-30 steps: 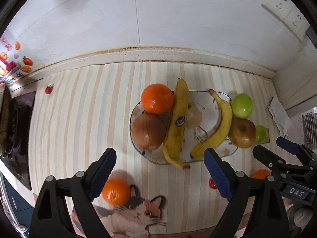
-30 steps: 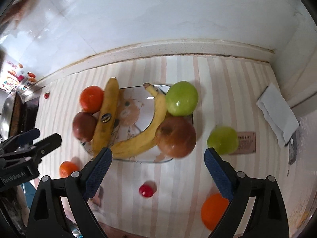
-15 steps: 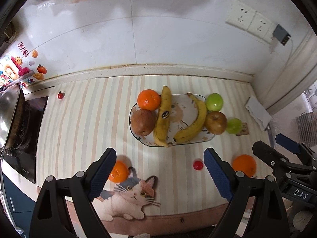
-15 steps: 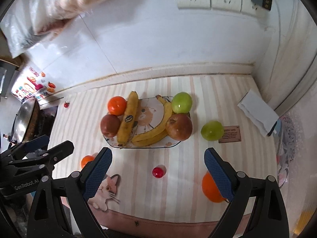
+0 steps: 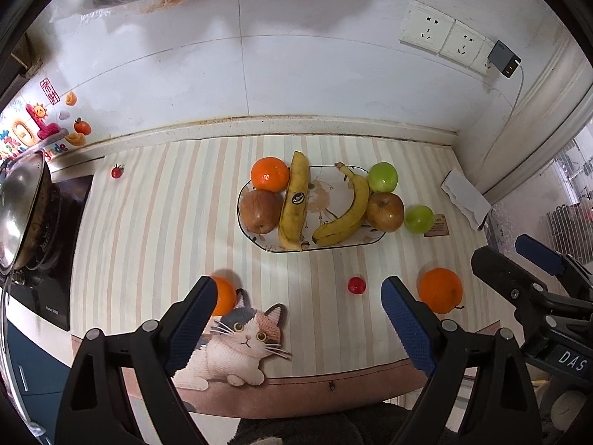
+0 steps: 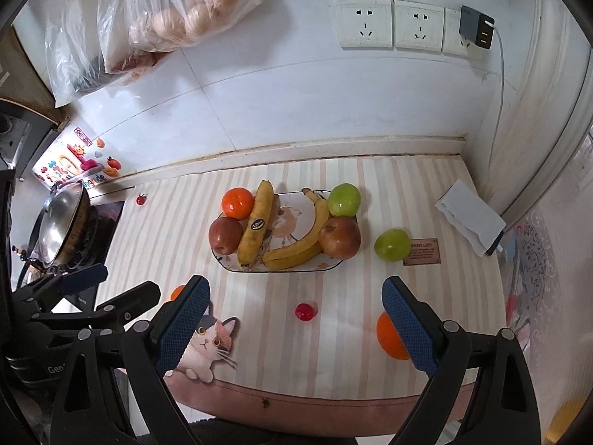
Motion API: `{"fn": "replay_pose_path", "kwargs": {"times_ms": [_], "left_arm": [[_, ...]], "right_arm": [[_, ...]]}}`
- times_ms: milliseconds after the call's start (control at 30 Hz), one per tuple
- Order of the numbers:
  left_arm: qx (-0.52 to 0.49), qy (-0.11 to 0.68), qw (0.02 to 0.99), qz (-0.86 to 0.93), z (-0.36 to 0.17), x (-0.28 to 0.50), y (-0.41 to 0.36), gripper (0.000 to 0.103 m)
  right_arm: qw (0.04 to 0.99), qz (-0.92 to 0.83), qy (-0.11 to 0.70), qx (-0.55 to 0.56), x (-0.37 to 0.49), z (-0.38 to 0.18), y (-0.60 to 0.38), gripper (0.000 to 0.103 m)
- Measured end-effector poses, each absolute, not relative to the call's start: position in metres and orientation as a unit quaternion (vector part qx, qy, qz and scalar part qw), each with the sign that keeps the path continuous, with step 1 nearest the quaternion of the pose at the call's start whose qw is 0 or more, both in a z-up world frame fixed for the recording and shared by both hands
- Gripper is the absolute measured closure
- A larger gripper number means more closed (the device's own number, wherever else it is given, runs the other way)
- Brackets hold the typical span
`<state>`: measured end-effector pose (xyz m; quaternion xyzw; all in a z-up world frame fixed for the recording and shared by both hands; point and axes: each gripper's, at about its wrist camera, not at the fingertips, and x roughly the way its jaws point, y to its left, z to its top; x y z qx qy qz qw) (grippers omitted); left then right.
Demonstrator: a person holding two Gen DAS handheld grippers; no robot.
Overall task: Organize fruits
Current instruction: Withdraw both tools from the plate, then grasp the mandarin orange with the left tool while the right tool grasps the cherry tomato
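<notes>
both grippers, left gripper (image 5: 296, 319) and right gripper (image 6: 296, 319), hover wide apart and empty above the counter edge. plate (image 6: 315, 269) holds bananas, apples, an orange; loose orange (image 6: 389, 337), green apple (image 6: 392, 244), small orange (image 5: 224, 298) lie off it, likely next pickups.

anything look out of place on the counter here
Yes: several fruits lie off the plate. A green apple sits just right of it, two oranges and a small red fruit lie nearer the front edge, and another tiny red one is by the stove. Nothing looks spilled or damaged.
</notes>
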<state>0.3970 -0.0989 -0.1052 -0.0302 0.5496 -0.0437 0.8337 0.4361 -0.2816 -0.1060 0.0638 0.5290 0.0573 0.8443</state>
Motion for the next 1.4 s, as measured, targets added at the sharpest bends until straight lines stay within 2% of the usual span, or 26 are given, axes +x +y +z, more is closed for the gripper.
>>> {"fn": "replay_pose_path", "kwargs": {"times_ms": [133, 333, 400, 467, 633, 767, 1200, 1233, 1300, 1333, 1400], "left_arm": [[-0.031, 0.548, 0.835, -0.036, -0.115, 0.400, -0.094, 0.013], [-0.035, 0.563, 0.825, 0.007, -0.157, 0.407, -0.065, 0.013], [-0.043, 0.571, 0.820, 0.022, -0.174, 0.405, -0.052, 0.013], [-0.053, 0.588, 0.807, 0.036, -0.194, 0.403, -0.039, 0.013], [-0.091, 0.626, 0.771, 0.077, -0.237, 0.402, 0.003, 0.013], [-0.103, 0.658, 0.740, 0.091, -0.268, 0.403, 0.023, 0.013], [-0.099, 0.708, 0.697, 0.055, -0.338, 0.432, 0.014, 0.013], [-0.096, 0.708, 0.697, 0.054, -0.342, 0.434, 0.012, 0.017], [-0.089, 0.710, 0.697, 0.050, -0.347, 0.437, 0.007, 0.037], [-0.091, 0.711, 0.696, 0.047, -0.350, 0.438, 0.006, 0.042], [-0.083, 0.706, 0.701, 0.051, -0.350, 0.438, 0.003, 0.042]], "right_arm": [[0.835, 0.063, 0.541, 0.076, 0.445, -0.124, -0.284, 0.007], [0.795, 0.068, 0.593, 0.107, 0.465, -0.199, -0.289, 0.008], [0.779, 0.066, 0.613, 0.117, 0.470, -0.231, -0.290, 0.016], [0.757, 0.067, 0.638, 0.126, 0.476, -0.266, -0.288, 0.032], [0.740, 0.071, 0.656, 0.130, 0.482, -0.314, -0.279, 0.038], [0.736, 0.071, 0.661, 0.128, 0.487, -0.339, -0.272, 0.050], [0.706, 0.060, 0.694, 0.130, 0.496, -0.382, -0.256, 0.050], [0.705, 0.057, 0.695, 0.126, 0.496, -0.385, -0.254, 0.050], [0.708, 0.057, 0.693, 0.119, 0.496, -0.386, -0.254, 0.050], [0.709, 0.058, 0.693, 0.113, 0.496, -0.387, -0.251, 0.050], [0.714, 0.060, 0.691, 0.099, 0.497, -0.388, -0.245, 0.050]]}}
